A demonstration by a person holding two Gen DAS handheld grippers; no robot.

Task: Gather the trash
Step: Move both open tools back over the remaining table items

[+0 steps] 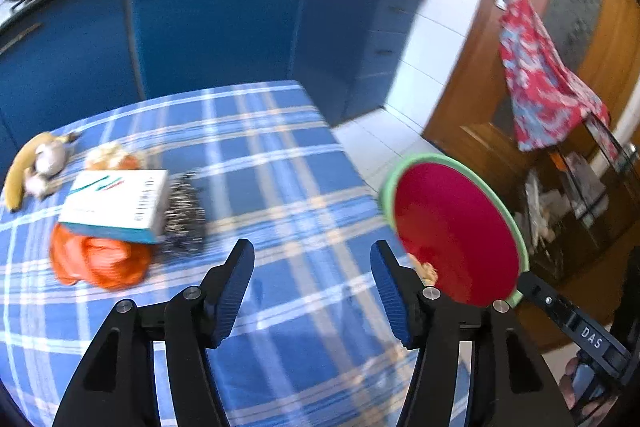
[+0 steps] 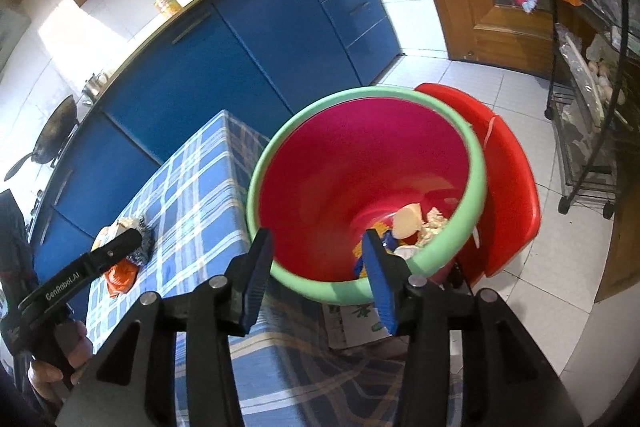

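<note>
A red bin with a green rim (image 2: 368, 163) is tilted at the table's right edge; my right gripper (image 2: 316, 275) clamps its near rim, one finger inside and one outside. Scraps (image 2: 412, 227) lie inside the bin. It also shows in the left wrist view (image 1: 456, 231). My left gripper (image 1: 312, 291) is open and empty above the blue plaid tablecloth (image 1: 280, 187). To its left lie a white box (image 1: 116, 205), an orange bag (image 1: 100, 263), a dark foil wrapper (image 1: 184, 215), orange peel (image 1: 114, 157) and a banana peel with garlic (image 1: 36, 167).
Blue kitchen cabinets (image 1: 216, 19) stand behind the table. A red plastic stool (image 2: 504, 179) is behind the bin on the white tiled floor. A wire rack (image 2: 588, 99) and a wooden door (image 1: 480, 75) with a red cloth are at right.
</note>
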